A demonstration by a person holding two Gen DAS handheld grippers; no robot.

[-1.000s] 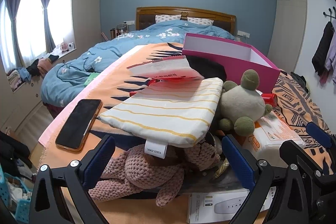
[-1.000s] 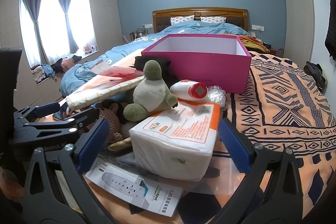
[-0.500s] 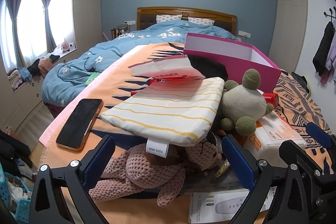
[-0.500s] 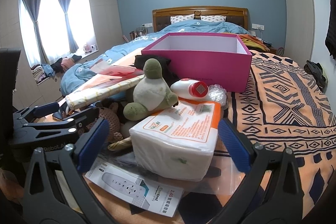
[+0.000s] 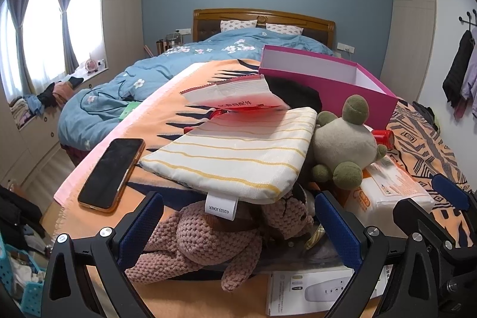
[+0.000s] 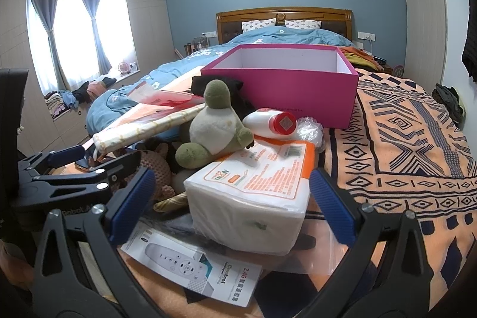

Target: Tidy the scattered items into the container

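Observation:
A heap of loose items lies on the orange patterned blanket in front of an open pink box. My left gripper is open, its blue fingers on either side of a pink knitted toy that lies under a striped cloth pad. My right gripper is open around a white and orange tissue pack. A green and grey plush frog leans on the pack. Behind the frog lies a white bottle with a red cap.
A black phone lies at the blanket's left edge. A remote-control box sits nearest me. A red and white plastic bag and black cloth top the heap. The right part of the blanket is bare.
Both views have crept slightly closer to the heap. Nothing has been grasped or moved, and both grippers remain open.

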